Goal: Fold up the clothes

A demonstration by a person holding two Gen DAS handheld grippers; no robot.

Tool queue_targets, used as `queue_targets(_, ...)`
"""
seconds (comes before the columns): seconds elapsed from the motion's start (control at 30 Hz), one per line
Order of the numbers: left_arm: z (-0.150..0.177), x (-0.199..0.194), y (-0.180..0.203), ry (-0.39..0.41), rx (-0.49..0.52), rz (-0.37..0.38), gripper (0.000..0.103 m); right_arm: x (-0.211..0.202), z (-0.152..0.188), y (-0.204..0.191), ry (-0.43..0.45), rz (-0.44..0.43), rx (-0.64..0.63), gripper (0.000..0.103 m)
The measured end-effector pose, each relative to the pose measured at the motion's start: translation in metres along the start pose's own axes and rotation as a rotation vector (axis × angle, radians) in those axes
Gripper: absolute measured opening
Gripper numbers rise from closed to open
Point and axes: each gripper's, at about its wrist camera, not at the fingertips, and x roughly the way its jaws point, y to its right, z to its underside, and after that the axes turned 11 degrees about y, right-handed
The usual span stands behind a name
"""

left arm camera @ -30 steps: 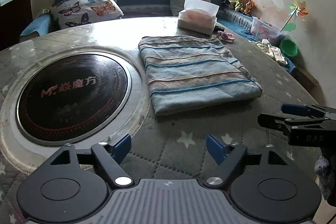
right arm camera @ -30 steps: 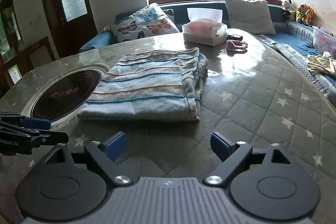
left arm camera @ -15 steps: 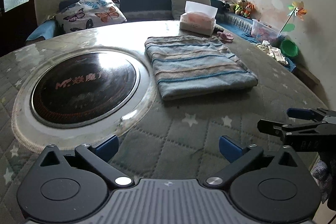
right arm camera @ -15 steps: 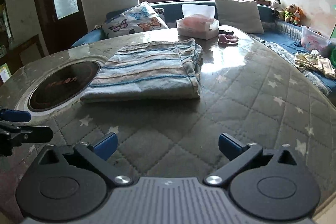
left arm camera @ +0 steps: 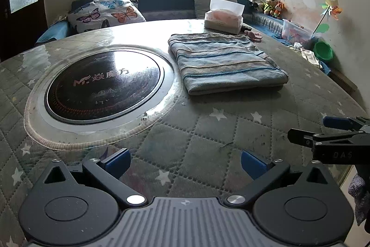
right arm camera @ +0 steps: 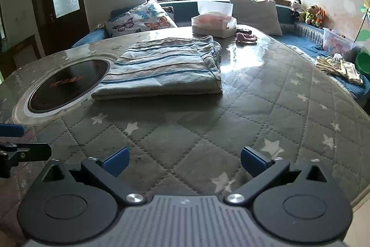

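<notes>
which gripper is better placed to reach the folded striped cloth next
Right, marginally. The folded striped cloth lies almost straight ahead of the open right gripper; from the open left gripper it sits off to the right.

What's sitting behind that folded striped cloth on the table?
Behind the folded striped cloth stand a tissue box and a small pink item. Anything beneath the cloth is covered.

"M" logo with Chinese characters on round black cooktop, "DAS" on right tool
</notes>
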Motion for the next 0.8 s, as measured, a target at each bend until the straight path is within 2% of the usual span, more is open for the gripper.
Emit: queue_targets(0.8, 0.015, -0.016, 0.009, 0.004, 0.003, -0.011, 0.103, -0.019, 0.014, -0.004, 0.017, 0.022, 0.003, 0.103)
